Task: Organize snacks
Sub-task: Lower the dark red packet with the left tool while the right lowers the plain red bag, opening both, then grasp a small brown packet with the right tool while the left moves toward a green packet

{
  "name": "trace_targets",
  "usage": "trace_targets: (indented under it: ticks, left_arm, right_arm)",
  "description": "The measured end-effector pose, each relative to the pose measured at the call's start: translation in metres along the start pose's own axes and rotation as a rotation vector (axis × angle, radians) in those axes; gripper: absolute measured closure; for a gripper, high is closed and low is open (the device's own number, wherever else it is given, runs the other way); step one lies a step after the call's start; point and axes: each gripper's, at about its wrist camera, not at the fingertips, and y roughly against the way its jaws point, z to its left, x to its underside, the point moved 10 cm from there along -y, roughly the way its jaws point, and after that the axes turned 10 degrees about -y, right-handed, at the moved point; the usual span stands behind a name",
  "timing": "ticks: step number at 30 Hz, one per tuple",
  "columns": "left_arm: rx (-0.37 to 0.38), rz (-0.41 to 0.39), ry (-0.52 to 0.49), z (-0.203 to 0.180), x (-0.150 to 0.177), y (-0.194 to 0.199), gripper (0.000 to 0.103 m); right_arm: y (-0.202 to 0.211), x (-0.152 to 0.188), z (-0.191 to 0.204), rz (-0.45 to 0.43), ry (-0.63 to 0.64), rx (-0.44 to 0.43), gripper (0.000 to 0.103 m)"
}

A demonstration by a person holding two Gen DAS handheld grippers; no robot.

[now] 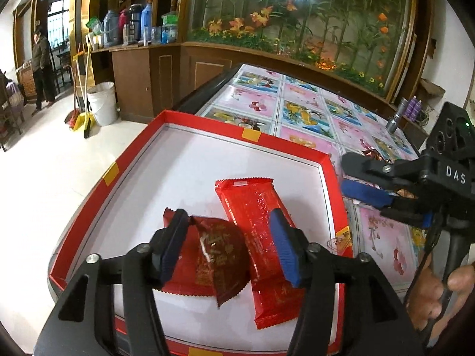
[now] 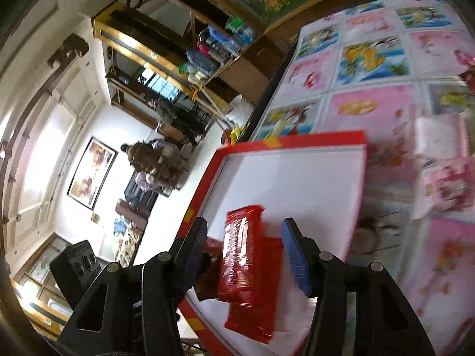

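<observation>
A shallow red box (image 1: 133, 148) with a white floor stands on the table. In it lie a long red snack pack (image 1: 252, 204), a dark red packet (image 1: 222, 252) and a flat red pack (image 1: 184, 267) partly under the packet. My left gripper (image 1: 230, 244) hovers low over the dark red packet; its jaws are open and the pads press on nothing. My right gripper (image 1: 348, 173) sits just outside the box's right wall. In the right wrist view the right gripper (image 2: 245, 228) is open, with the long red pack (image 2: 240, 252) lying loose between its fingers over the box (image 2: 297, 141).
The table has a glossy flower-print cloth (image 1: 311, 103). Pink and white snack packs (image 2: 445, 184) lie on it right of the box. A metal cylinder (image 1: 393, 120) stands at the far edge. A hand (image 1: 439, 296) holds the right gripper. A white bucket (image 1: 102, 102) and a person (image 1: 41, 68) are off to the left.
</observation>
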Motion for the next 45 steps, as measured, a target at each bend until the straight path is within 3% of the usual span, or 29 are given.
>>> trace_targets:
  ticks: [7, 13, 18, 24, 27, 29, 31, 32, 35, 38, 41, 45]
  left_arm:
    - [-0.026, -0.033, -0.051, -0.014, -0.011, 0.008, 0.034]
    - [0.029, -0.047, -0.160, -0.057, -0.019, 0.011, 0.029]
    - [0.067, -0.023, -0.237, -0.098, -0.017, 0.007, 0.029]
    - [0.100, -0.004, -0.294, -0.131, -0.010, 0.011, 0.029]
    - [0.103, -0.003, -0.314, -0.139, -0.006, 0.014, 0.029]
    - [0.106, 0.001, -0.314, -0.141, -0.004, 0.015, 0.029]
    - [0.109, 0.008, -0.313, -0.141, -0.002, 0.015, 0.029]
    - [0.108, 0.009, -0.316, -0.142, -0.001, 0.016, 0.029]
    - [0.100, 0.006, -0.324, -0.142, 0.001, 0.019, 0.029]
    - [0.102, 0.012, -0.331, -0.145, 0.003, 0.018, 0.029]
    - [0.109, 0.021, -0.343, -0.152, 0.006, 0.016, 0.029]
    - [0.134, 0.029, -0.374, -0.170, 0.009, 0.013, 0.029]
  right_arm:
    - [0.074, -0.050, -0.052, -0.180, -0.034, 0.072, 0.043]
    - [0.168, -0.093, -0.119, -0.372, -0.109, 0.156, 0.037]
    - [0.212, -0.112, -0.174, -0.424, -0.202, 0.181, 0.034]
    - [0.201, -0.124, -0.213, -0.391, -0.239, 0.221, 0.034]
    - [0.189, -0.117, -0.214, -0.351, -0.241, 0.191, 0.034]
    - [0.181, -0.104, -0.196, -0.265, -0.236, 0.063, 0.034]
    - [0.167, -0.087, -0.174, -0.115, -0.237, -0.083, 0.035]
    - [0.163, -0.079, -0.167, -0.078, -0.234, -0.105, 0.035]
    - [0.184, -0.086, -0.169, -0.178, -0.194, -0.035, 0.034]
    - [0.228, -0.106, -0.196, -0.357, -0.256, 0.025, 0.034]
    - [0.268, -0.113, -0.230, -0.520, -0.297, 0.180, 0.030]
    - [0.288, -0.114, -0.264, -0.570, -0.396, 0.227, 0.029]
